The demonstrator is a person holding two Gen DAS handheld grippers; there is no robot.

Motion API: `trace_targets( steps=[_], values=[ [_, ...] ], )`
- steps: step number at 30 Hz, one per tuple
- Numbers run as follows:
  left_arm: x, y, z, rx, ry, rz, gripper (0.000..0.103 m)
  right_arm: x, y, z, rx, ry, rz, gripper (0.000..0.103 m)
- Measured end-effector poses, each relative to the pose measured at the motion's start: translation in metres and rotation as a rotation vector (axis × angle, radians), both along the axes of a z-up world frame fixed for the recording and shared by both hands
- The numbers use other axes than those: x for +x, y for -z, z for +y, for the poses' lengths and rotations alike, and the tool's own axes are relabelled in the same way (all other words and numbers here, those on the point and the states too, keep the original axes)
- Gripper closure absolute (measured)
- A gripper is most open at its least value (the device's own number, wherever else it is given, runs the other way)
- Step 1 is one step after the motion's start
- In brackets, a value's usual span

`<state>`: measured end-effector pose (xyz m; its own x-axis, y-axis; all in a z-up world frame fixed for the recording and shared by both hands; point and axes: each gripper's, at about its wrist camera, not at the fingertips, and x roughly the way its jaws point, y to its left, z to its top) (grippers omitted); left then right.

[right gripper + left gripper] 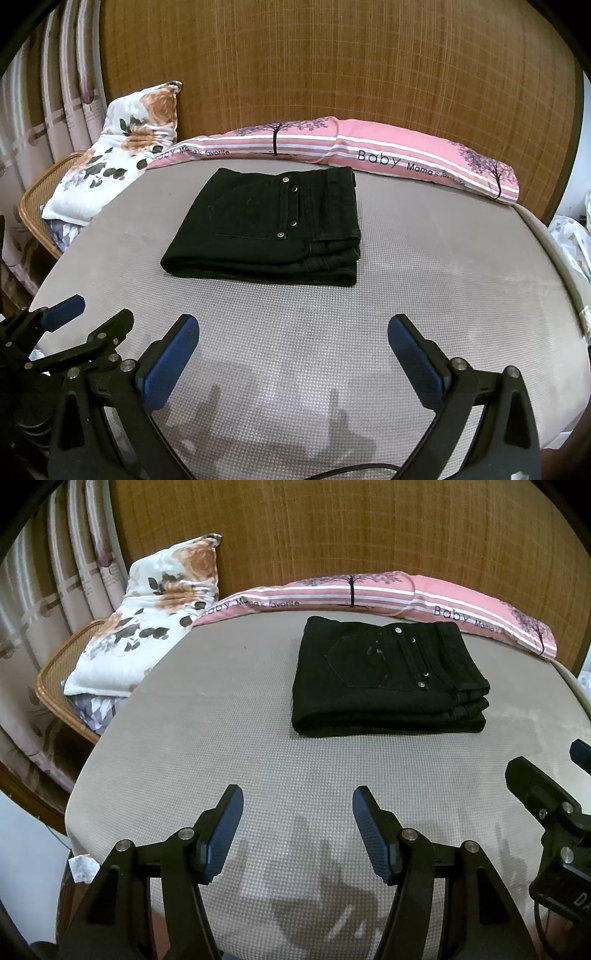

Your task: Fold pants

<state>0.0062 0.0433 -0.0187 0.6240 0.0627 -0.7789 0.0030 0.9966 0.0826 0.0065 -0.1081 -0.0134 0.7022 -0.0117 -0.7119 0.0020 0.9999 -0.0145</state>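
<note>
Folded pants lie on the bed, both claws empty

The black pants [388, 675] sit folded into a thick rectangle on the grey mattress [221, 746], toward its far side and just in front of a long pink pillow [373, 590] printed with trees and lettering. A back pocket and a row of metal rivets face up, and the stacked folds show along the near and right edges.

The left claw [297, 834] hangs over the near part of the mattress with its blue pads spread apart and nothing between them. The right claw [291, 354] is likewise released, its pads standing wider still over bare mattress. Both are well apart from the pants and touch no cloth.

A flowered pillow [147, 616] leans at the far left over a wicker basket [51, 668], and a woven wooden headboard [332, 66] rises behind the pillows
</note>
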Motion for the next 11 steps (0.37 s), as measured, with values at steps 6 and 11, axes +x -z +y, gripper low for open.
trace_targets(
  steps=[6, 11],
  values=[
    [0.0006, 0.0, -0.0006, -0.006, 0.009, 0.0, 0.041, 0.001, -0.0001, -0.0002, 0.002, 0.0, -0.001, 0.002],
    [0.0034, -0.0002, -0.0018, -0.017, 0.021, 0.004, 0.041, 0.0019, 0.0007, -0.0013, 0.001, 0.001, 0.0, 0.002]
  ],
)
